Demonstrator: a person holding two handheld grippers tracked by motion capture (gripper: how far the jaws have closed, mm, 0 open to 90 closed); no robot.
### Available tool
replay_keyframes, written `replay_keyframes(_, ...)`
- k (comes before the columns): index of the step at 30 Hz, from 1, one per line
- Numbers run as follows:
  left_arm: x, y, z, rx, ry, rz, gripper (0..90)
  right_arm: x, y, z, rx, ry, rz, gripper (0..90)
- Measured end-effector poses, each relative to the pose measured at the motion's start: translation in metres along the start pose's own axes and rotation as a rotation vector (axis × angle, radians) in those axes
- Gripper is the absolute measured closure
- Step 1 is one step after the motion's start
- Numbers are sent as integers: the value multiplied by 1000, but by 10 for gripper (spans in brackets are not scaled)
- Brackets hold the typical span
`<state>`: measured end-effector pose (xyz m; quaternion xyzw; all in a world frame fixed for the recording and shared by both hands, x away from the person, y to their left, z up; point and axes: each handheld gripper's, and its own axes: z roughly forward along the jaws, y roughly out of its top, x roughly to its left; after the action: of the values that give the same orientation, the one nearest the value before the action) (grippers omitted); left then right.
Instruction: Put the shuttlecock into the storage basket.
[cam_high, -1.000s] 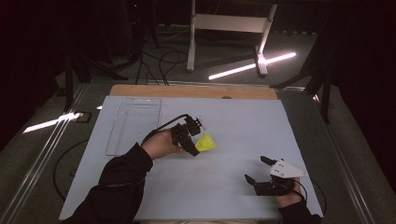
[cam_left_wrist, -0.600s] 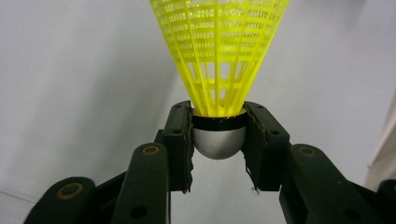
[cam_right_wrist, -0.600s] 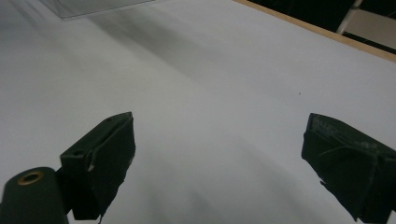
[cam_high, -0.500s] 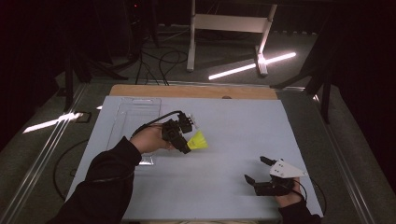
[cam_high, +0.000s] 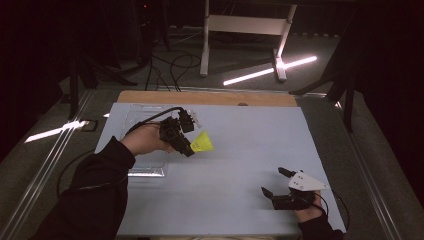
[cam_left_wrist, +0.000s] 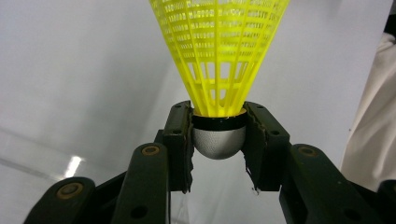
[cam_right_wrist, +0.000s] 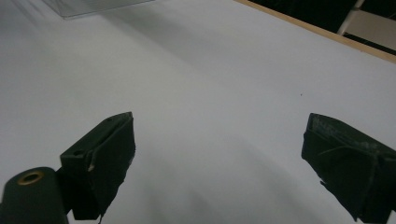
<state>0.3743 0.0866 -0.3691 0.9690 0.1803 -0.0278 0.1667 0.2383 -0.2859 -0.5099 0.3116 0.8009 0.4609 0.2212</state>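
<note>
Over on the left, a clear tray (cam_high: 145, 165) sits flat on the pale surface (cam_high: 240, 165). Just right of the tray, the left tool (cam_high: 186, 142) is clamped on a yellow shuttlecock (cam_high: 202, 143), pads squeezing its rounded cork base, skirt pointing away from the tray, lifted off the surface. Way further right of the tray, the right tool (cam_high: 274, 181) has its jaws spread wide, nothing between them.
</note>
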Motion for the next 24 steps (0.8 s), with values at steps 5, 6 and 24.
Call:
replay_keyframes(5,2,-3,-15,-24,10,-12,655,0,0,0,-1,-1,-3,97)
replay_keyframes(6,3,-5,-21,-28,18,-6,655,0,0,0,0,3,-3,97)
replay_keyframes(24,15,-37,-65,-91,97,-101,655,0,1,-2,-19,-11,-5,98)
